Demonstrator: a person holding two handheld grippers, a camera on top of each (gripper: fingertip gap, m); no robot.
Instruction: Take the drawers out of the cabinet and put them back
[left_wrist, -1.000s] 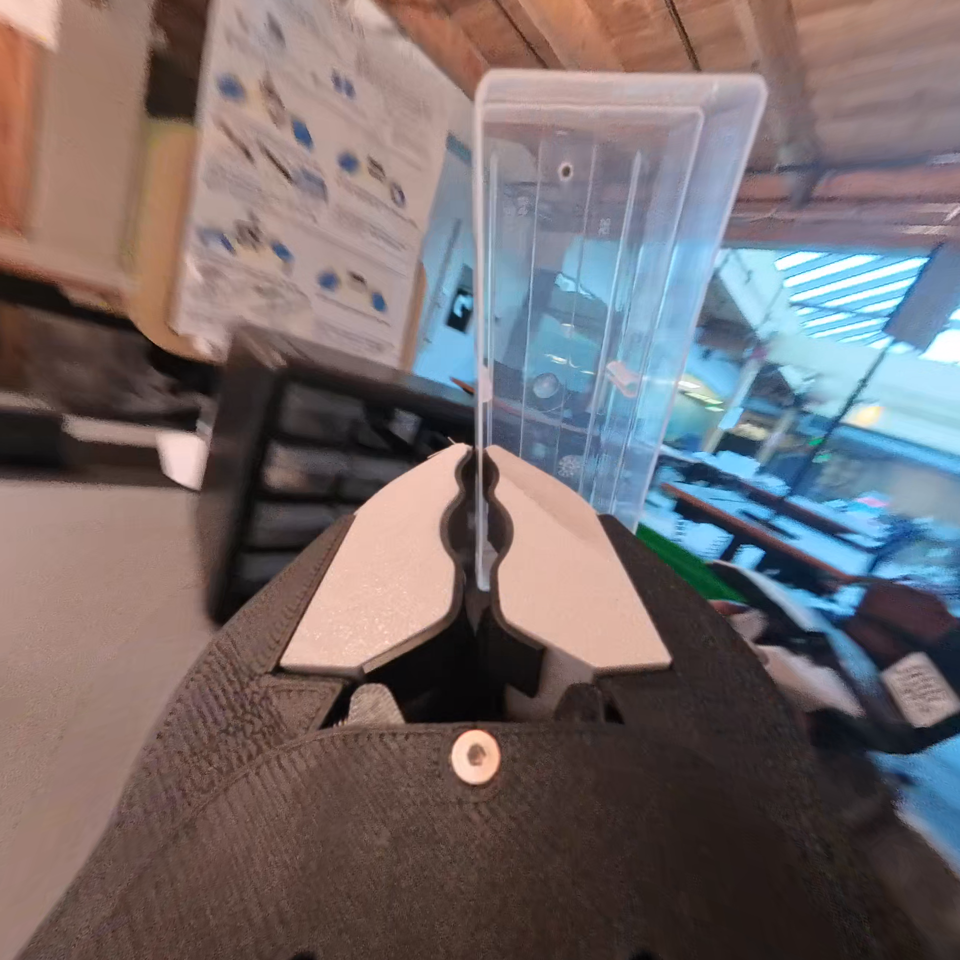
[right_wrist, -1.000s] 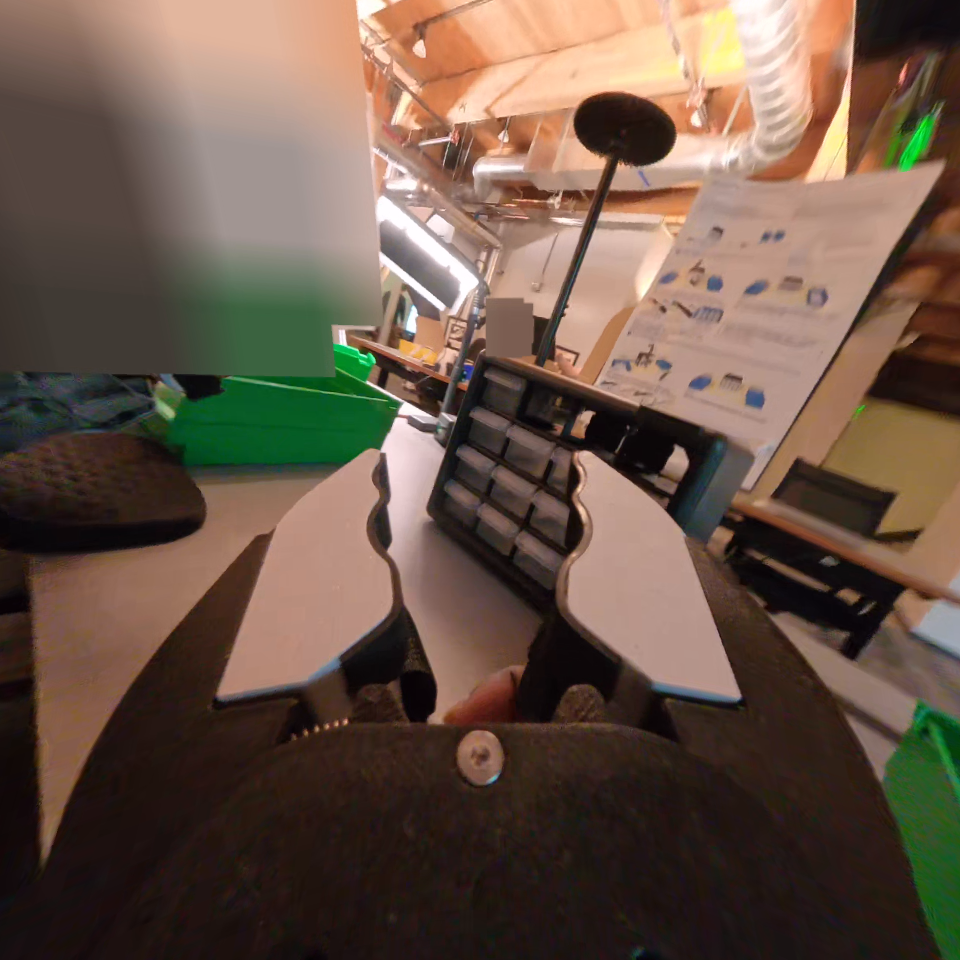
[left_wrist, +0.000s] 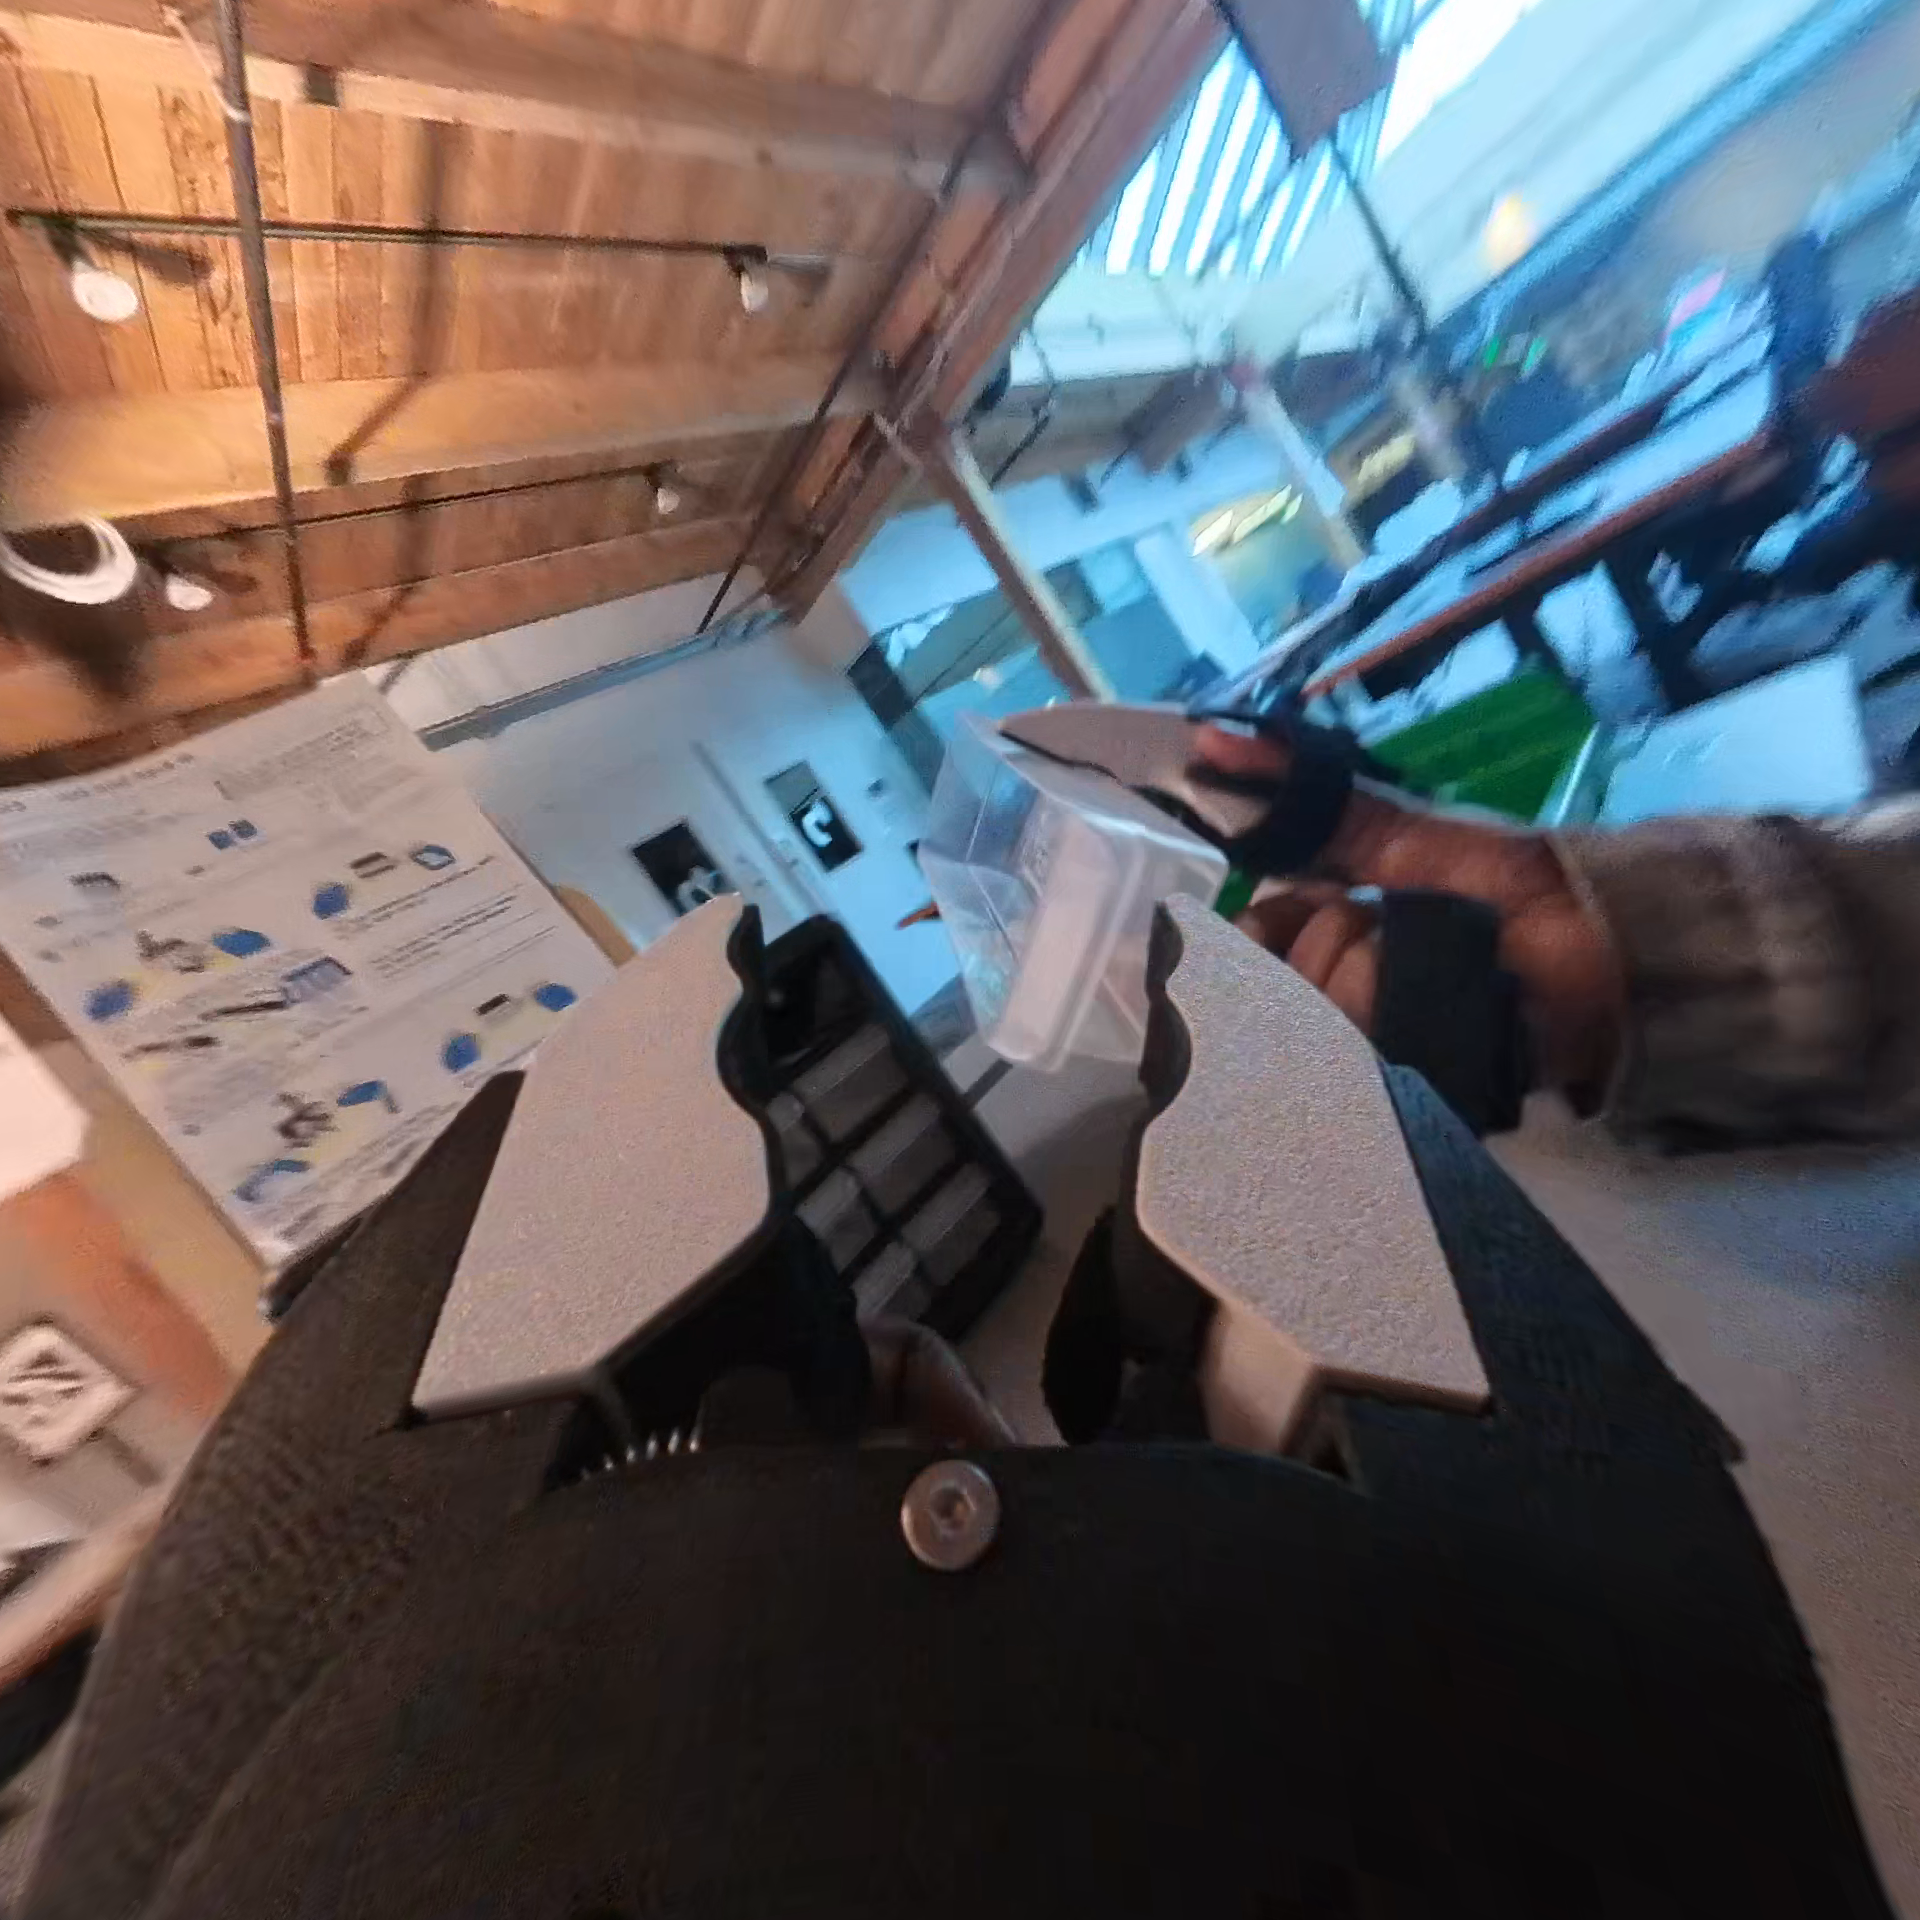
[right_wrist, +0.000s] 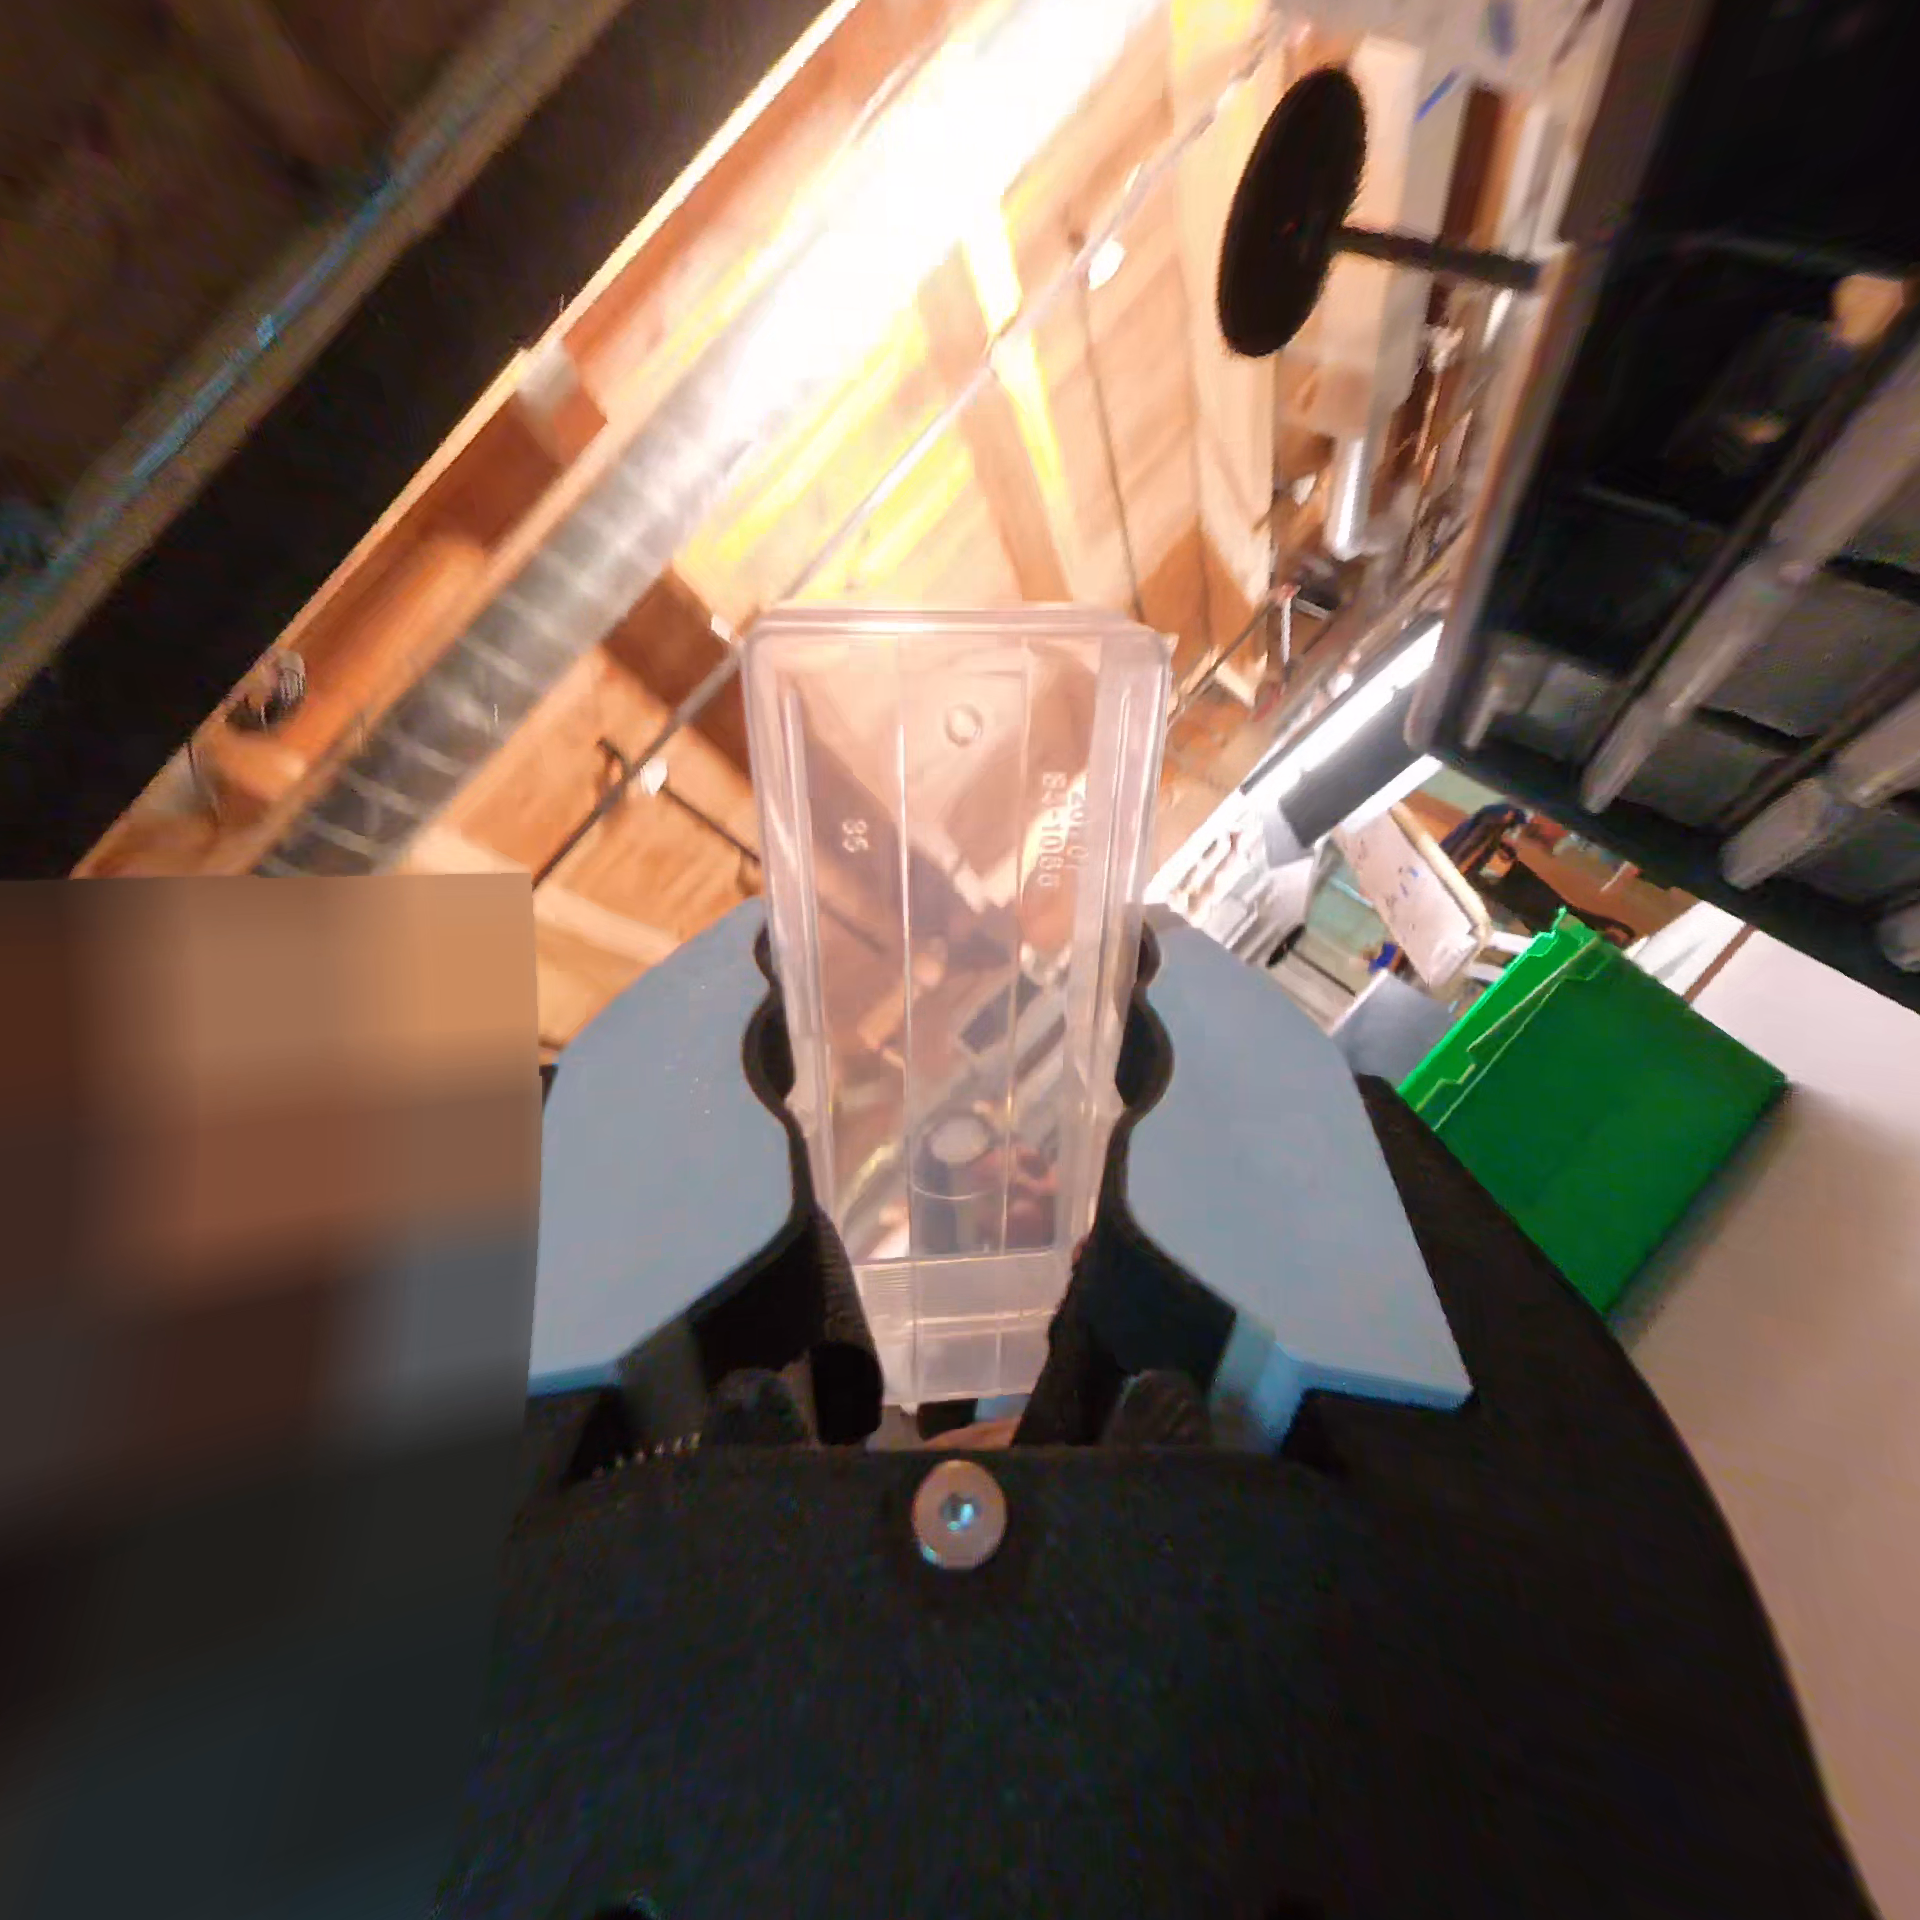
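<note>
A clear plastic drawer (right_wrist: 956, 935) stands lengthwise between the fingers of my right gripper (right_wrist: 956, 940), which is shut on its sides and holds it in the air. In the left wrist view the same drawer (left_wrist: 1049, 914) shows just beyond my left gripper (left_wrist: 951, 914), which is open and empty, with a right gripper finger (left_wrist: 1101, 732) on it and a hand behind. The black drawer cabinet (left_wrist: 883, 1132) stands on the table past the left fingers. It also fills the top right of the right wrist view (right_wrist: 1714, 675), with one slot dark and several drawers in place.
A grey table (left_wrist: 1714, 1299) runs under both grippers. A green bin (right_wrist: 1590, 1122) sits on it to the right. A poster (left_wrist: 281, 935) leans behind the cabinet. A black disc on a rod (right_wrist: 1294, 213) sticks up near the cabinet.
The clear drawer has passed from my left gripper to my right. The left gripper has opened and the right has shut on the drawer. Both views have tilted.
</note>
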